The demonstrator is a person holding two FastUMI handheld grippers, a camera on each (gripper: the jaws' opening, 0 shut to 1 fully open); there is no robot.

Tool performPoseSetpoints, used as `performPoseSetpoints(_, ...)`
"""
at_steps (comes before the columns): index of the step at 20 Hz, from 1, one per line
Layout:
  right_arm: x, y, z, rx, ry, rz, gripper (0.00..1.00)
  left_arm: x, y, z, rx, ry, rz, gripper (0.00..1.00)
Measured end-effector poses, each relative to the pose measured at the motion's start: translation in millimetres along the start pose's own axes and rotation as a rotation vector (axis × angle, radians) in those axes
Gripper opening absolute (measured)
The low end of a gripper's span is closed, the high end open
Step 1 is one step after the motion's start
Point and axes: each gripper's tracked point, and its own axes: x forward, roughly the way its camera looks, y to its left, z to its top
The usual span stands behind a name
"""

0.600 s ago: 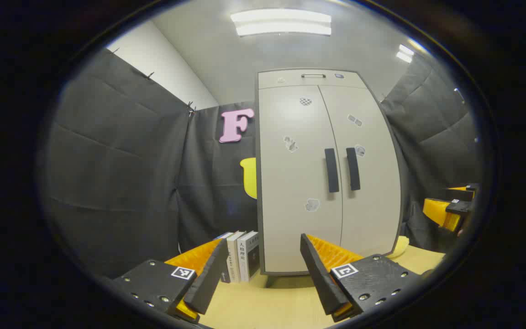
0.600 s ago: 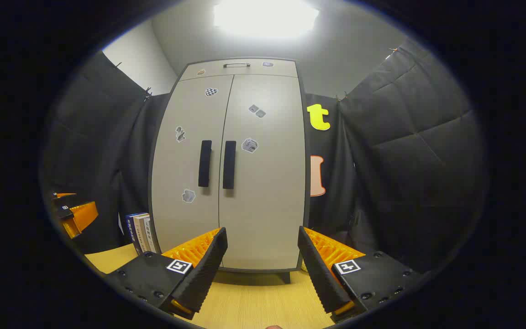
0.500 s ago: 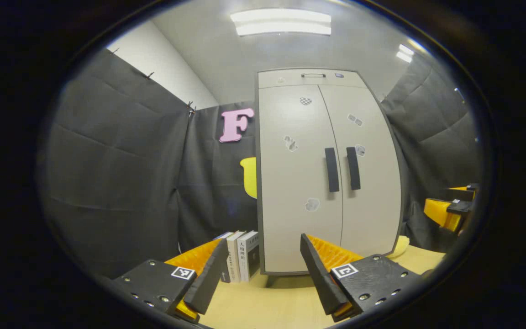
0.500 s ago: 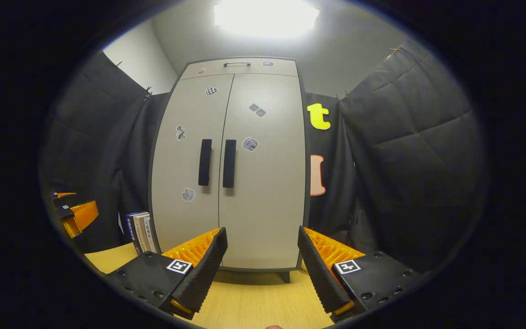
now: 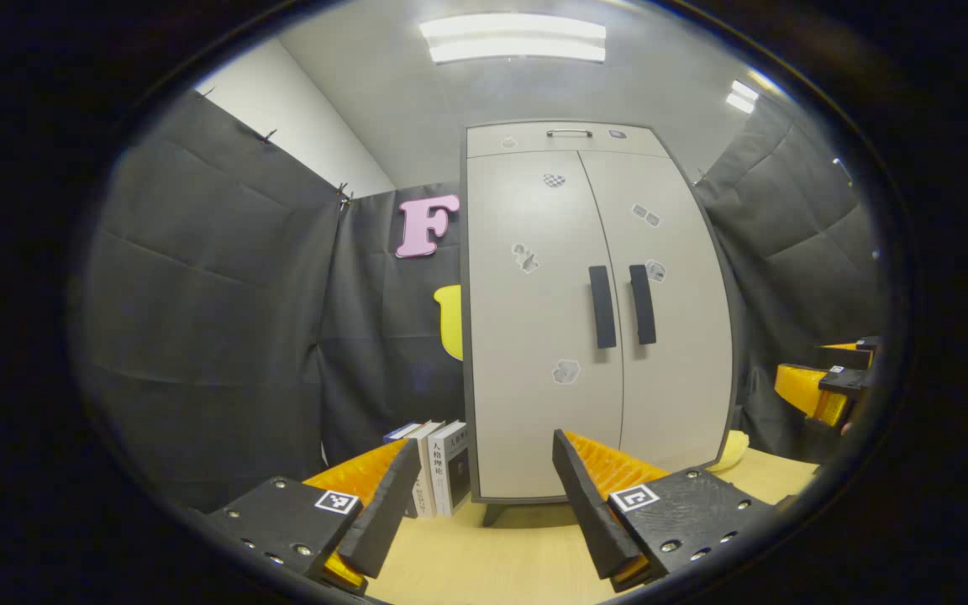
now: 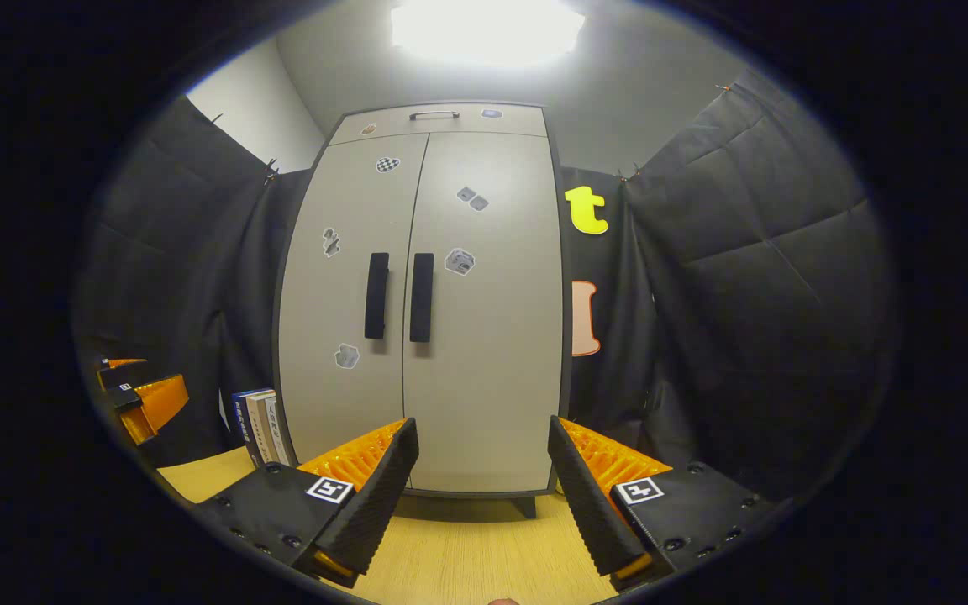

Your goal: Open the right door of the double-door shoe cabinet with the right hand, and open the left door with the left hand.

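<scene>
A tall light-grey double-door shoe cabinet (image 5: 534,403) (image 6: 484,395) stands on a wooden table, both doors closed. Two dark vertical handles sit side by side at the middle seam: the left door's handle (image 5: 602,307) (image 6: 376,295) and the right door's handle (image 5: 642,304) (image 6: 422,297). My left gripper (image 5: 484,475) is open, well short of the cabinet and low, with nothing between its fingers. My right gripper (image 6: 481,458) is open too, facing the right door from a distance. The right gripper (image 5: 824,386) also shows at the right edge of the left gripper view, the left gripper (image 6: 139,395) at the left edge of the right gripper view.
Several books (image 5: 438,470) (image 6: 255,424) stand upright against the cabinet's left side. The wooden table (image 5: 501,563) (image 6: 467,559) runs from the cabinet's feet toward me. Black cloth walls close the booth on both sides. A yellow object (image 5: 732,454) lies by the cabinet's right foot.
In the left gripper view the cabinet has slid slightly left and up, so that gripper has shifted a little. The right gripper view is almost unchanged. Doors stay closed.
</scene>
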Motion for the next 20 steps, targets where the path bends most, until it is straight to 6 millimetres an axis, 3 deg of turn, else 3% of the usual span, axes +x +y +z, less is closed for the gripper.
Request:
performPoseSetpoints(4, 5.7, 2.2, 2.6, 0.011, 0.007, 0.008, 0.97, -0.7, -0.4, 0.5, 0.005, -0.001, -0.002, 0.92)
performPoseSetpoints(7, 17.3, 4.0, 16.0, 0.022, -0.006, 0.014, 0.98, -0.2, -1.5, -1.0, 0.014, 0.001, -0.006, 0.93)
performPoseSetpoints(12, 53.2, 13.3, 46.8, 0.045, -0.016, 0.035, 0.98, -4.4, -1.0, -5.2, 0.021, 0.015, -0.011, 0.93)
performPoseSetpoints(20, 118.3, 45.1, 87.7, 0.038, -0.039, 0.104, 0.98, -13.2, 23.6, -11.5, 0.033, 0.031, 0.037, 0.93)
